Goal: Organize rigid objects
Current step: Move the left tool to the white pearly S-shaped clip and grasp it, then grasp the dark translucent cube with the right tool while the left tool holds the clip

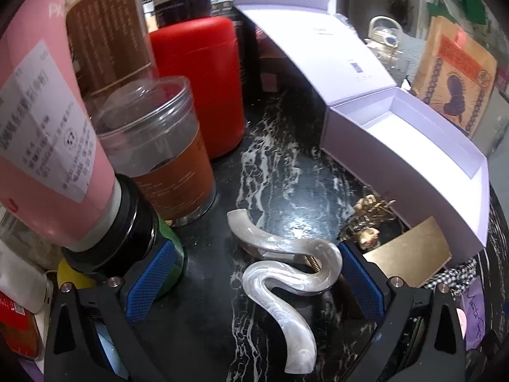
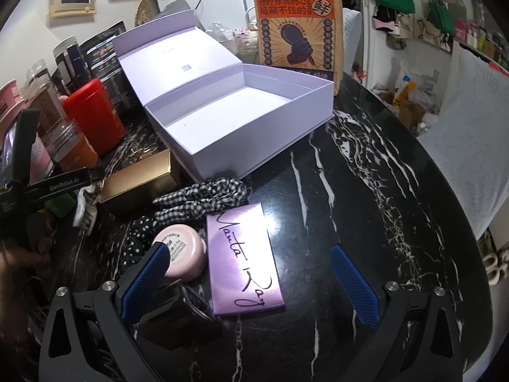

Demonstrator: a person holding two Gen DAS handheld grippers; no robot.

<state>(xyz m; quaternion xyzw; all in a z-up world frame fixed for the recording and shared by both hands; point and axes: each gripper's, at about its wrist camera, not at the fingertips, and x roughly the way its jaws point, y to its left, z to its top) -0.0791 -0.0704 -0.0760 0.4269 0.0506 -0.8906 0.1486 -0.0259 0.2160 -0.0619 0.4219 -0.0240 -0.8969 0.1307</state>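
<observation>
A pearly white hair claw clip (image 1: pixel 286 270) lies on the black marble table (image 1: pixel 280 165), between the spread fingers of my left gripper (image 1: pixel 254 280), which is open. The clip's curved end sits close to the right blue pad (image 1: pixel 359 280). In the right wrist view my right gripper (image 2: pixel 251 286) is open over a purple palette (image 2: pixel 243 261) with handwriting on it. A pink round compact (image 2: pixel 181 258) rests by its left pad (image 2: pixel 146 280). The open lavender box (image 2: pixel 254 146) stands empty behind them, and its wall (image 1: pixel 381 172) shows in the left wrist view too.
A red canister (image 1: pixel 203 89), a clear jar (image 1: pixel 165 149), a pink tube (image 1: pixel 41 127) and a brown jar (image 1: pixel 108 31) crowd the left. A gold box (image 2: pixel 140 178), checked scrunchie (image 2: pixel 203 197), dotted scrunchie (image 2: pixel 140 238) and brown paper bag (image 2: pixel 296 22) surround the lavender box.
</observation>
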